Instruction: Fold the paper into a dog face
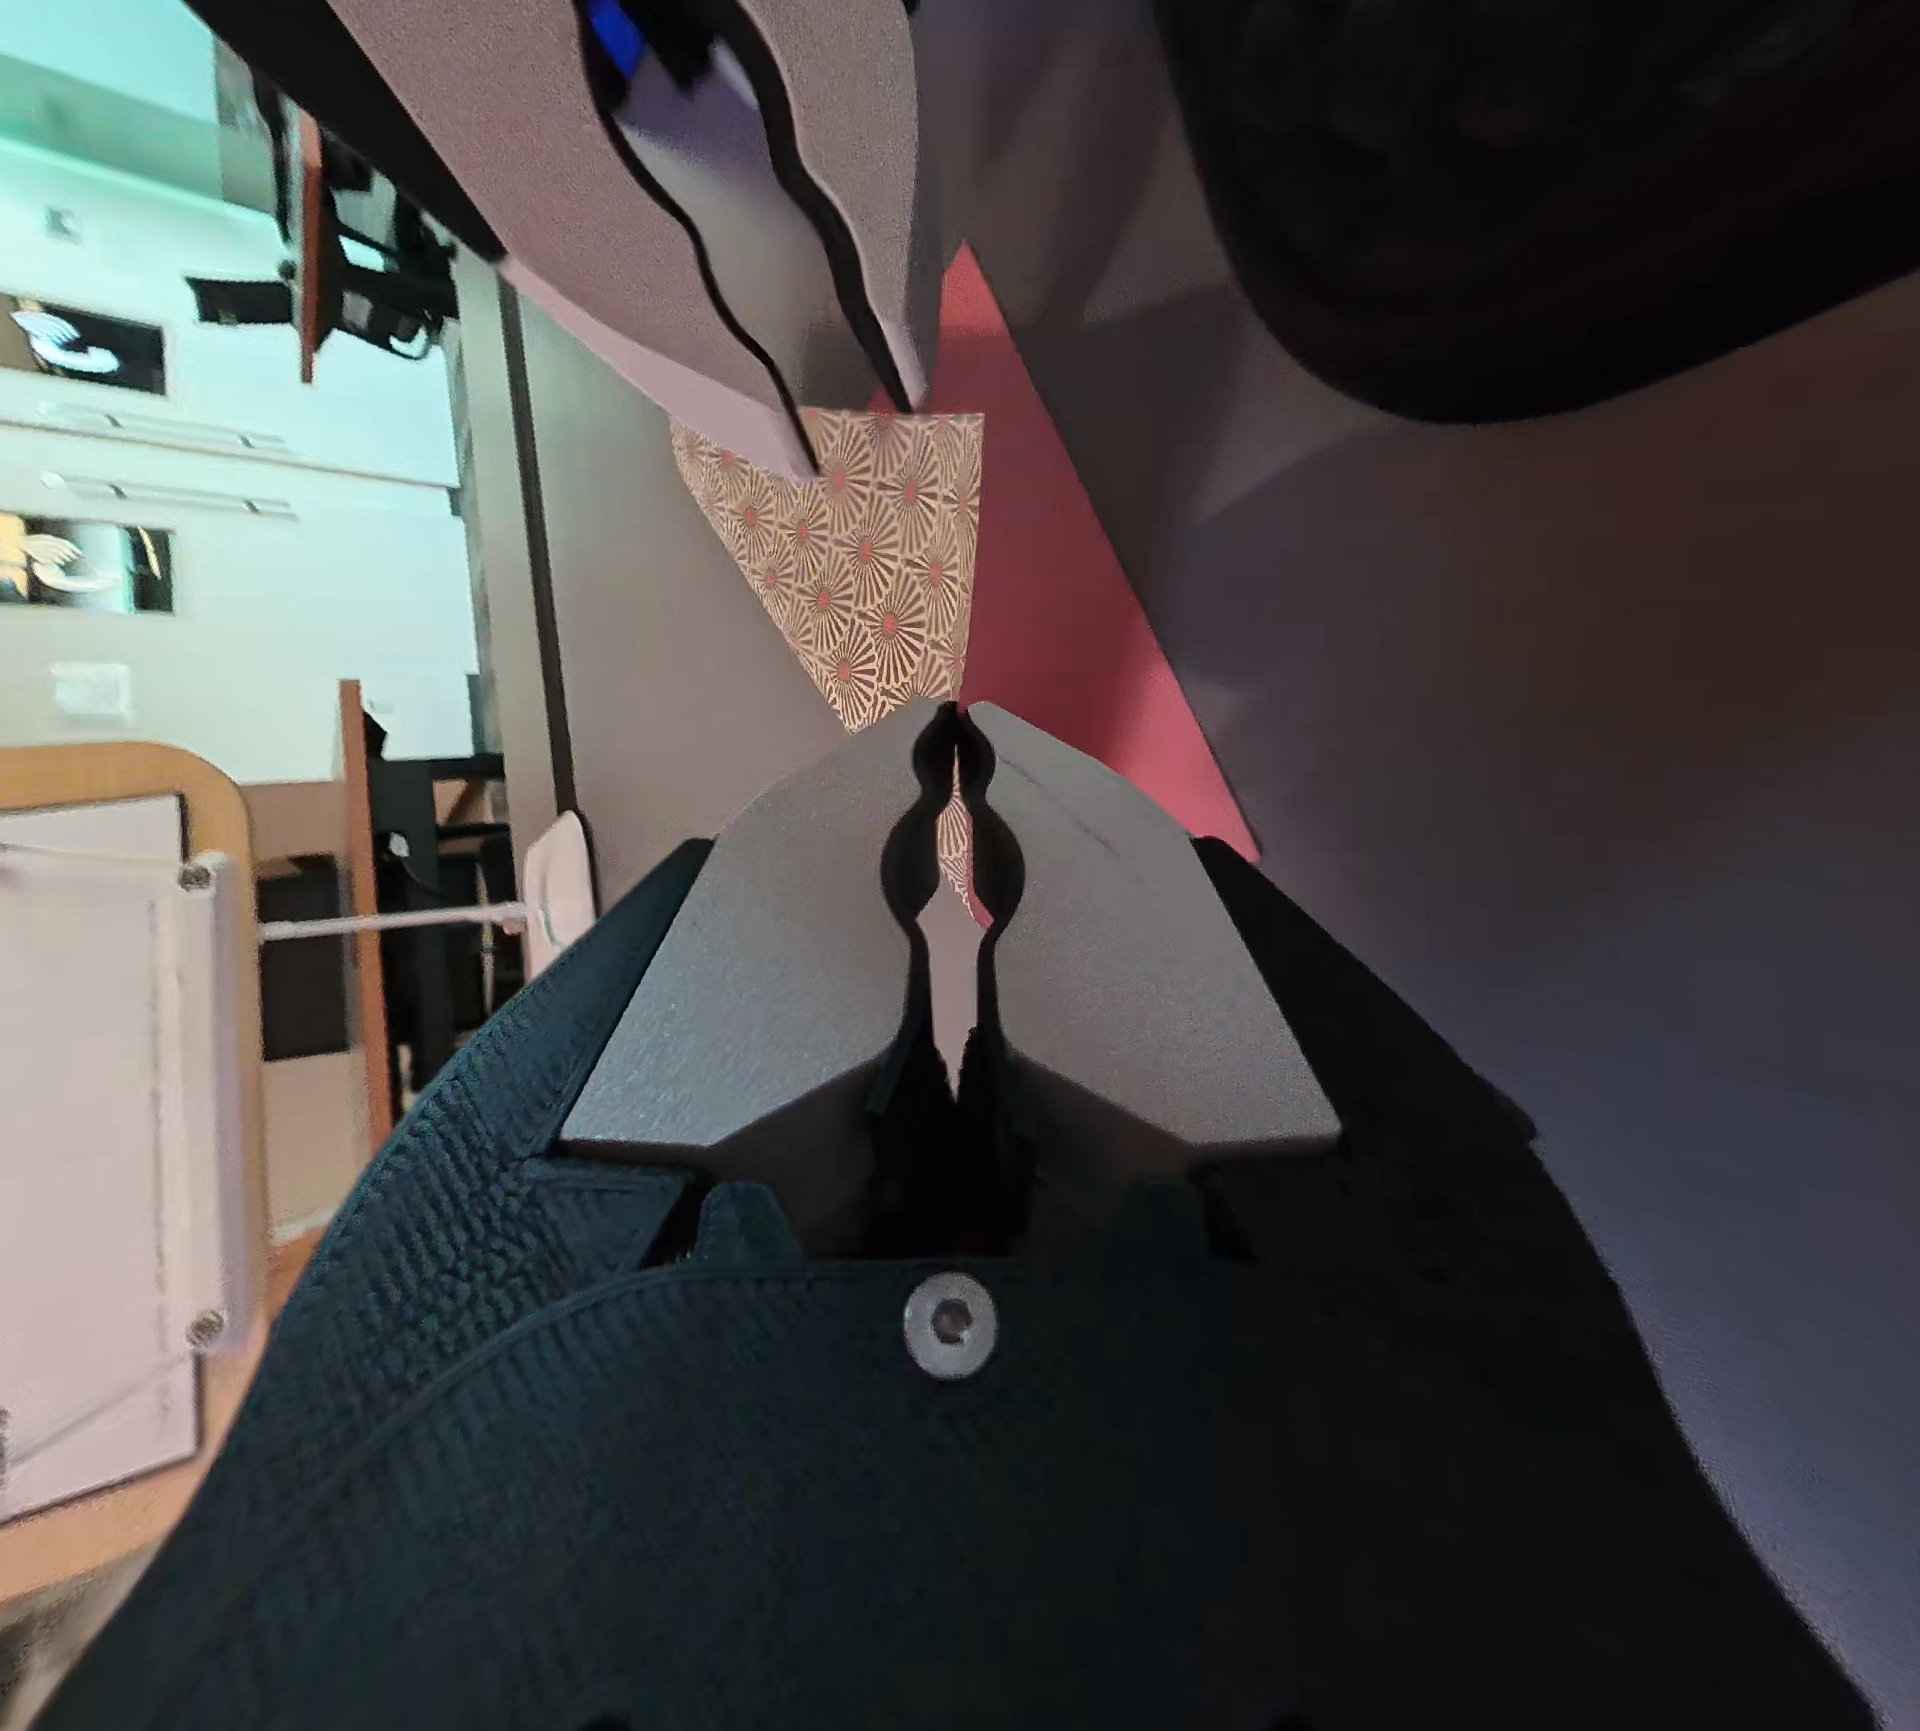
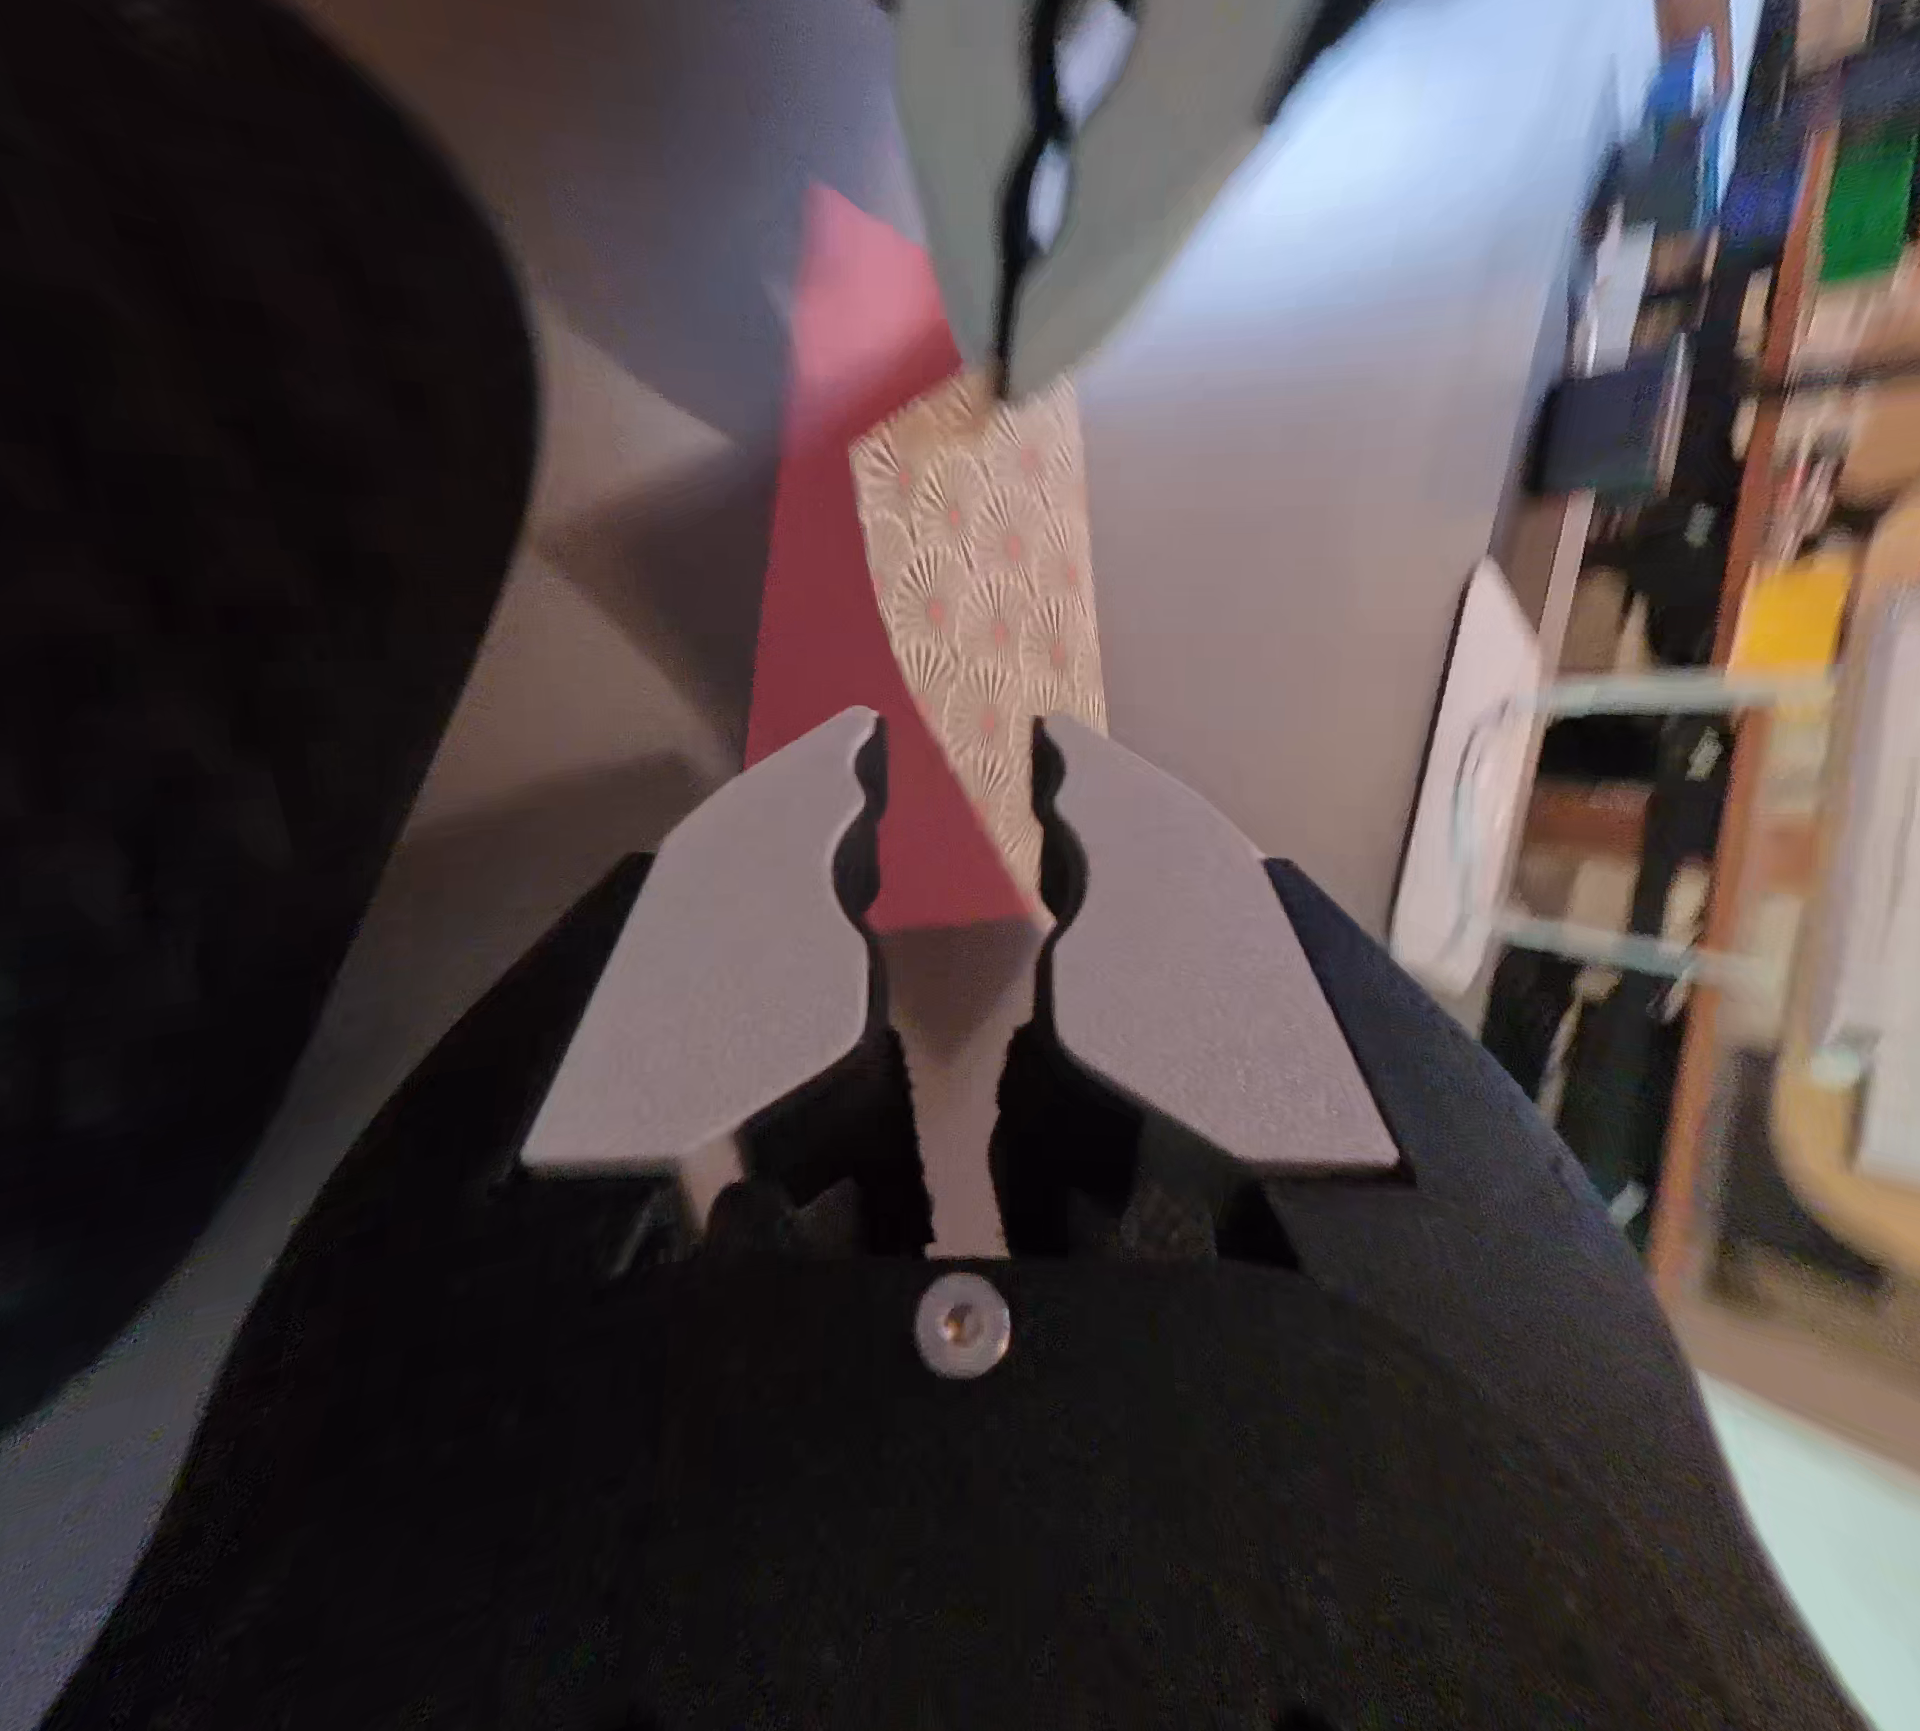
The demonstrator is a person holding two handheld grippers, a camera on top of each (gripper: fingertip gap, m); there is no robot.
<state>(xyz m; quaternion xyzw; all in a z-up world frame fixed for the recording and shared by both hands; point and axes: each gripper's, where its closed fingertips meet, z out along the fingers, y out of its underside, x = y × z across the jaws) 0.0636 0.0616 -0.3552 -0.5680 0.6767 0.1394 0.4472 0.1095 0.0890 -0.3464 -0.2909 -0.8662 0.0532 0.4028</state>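
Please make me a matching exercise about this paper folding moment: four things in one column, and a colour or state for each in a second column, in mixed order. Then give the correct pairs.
Column 1
1. left gripper with grey fingers
2. right gripper with grey fingers
3. turned-over flap of the folded paper
4. paper layer behind the flap

Column 2
A. plain pink
B. fingers apart, paper between them
C. fingers closed on a tip of the paper
D. pale, with a fan-like pattern and pink dots

Pairs: 1-C, 2-B, 3-D, 4-A
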